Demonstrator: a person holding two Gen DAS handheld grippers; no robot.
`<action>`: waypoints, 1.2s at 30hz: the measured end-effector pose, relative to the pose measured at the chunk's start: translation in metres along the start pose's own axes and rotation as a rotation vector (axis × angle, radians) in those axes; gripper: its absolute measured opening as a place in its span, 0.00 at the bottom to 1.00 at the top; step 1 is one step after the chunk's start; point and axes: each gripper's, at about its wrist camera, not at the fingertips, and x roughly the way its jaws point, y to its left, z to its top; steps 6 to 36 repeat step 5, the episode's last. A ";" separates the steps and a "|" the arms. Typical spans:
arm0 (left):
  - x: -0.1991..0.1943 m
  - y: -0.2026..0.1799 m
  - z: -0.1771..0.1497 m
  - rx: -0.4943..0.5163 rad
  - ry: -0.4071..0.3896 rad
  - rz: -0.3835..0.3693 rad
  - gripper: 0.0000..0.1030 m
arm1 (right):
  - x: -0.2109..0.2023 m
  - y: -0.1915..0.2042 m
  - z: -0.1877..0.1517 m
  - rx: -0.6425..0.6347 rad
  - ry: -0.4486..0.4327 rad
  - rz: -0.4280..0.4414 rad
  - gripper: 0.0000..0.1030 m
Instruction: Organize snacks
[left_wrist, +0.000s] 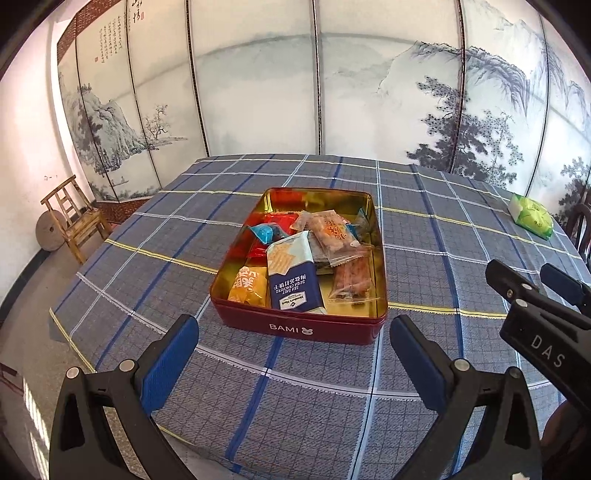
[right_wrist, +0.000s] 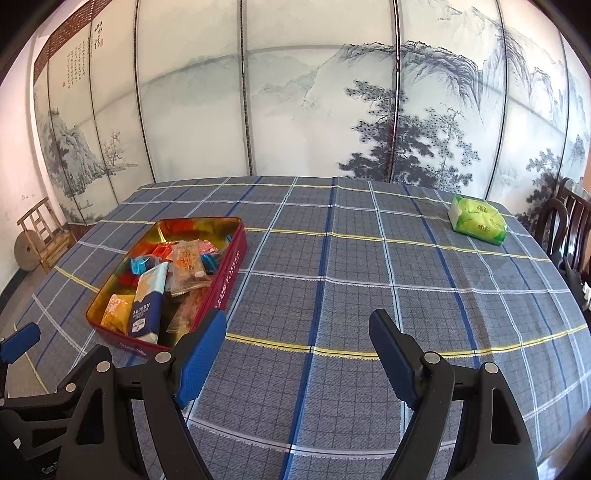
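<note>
The job looks close to finished: the snacks (left_wrist: 295, 258) all lie piled inside the open red tin (left_wrist: 299, 328) in the middle of the left wrist view, and no loose packet shows on the counter (right_wrist: 332, 266) except a green pack (right_wrist: 478, 220) at the upper right of the right wrist view, which may or may not belong with them. The left gripper (left_wrist: 293, 354) and the right gripper (right_wrist: 297, 354) both hover with fingers spread wide and empty. The counter wears a blue-grey checked cloth, with a painted landscape screen (right_wrist: 295, 92) behind and a small wooden chair (left_wrist: 75, 221) at the left edge.
</note>
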 end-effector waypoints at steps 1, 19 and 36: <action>0.000 0.000 0.000 0.001 0.002 0.002 1.00 | 0.000 0.000 0.000 0.000 0.000 0.000 0.78; 0.000 -0.002 0.000 0.011 -0.004 0.006 1.00 | 0.001 0.000 0.000 -0.003 0.001 0.000 0.78; 0.000 -0.002 0.000 0.011 -0.004 0.006 1.00 | 0.001 0.000 0.000 -0.003 0.001 0.000 0.78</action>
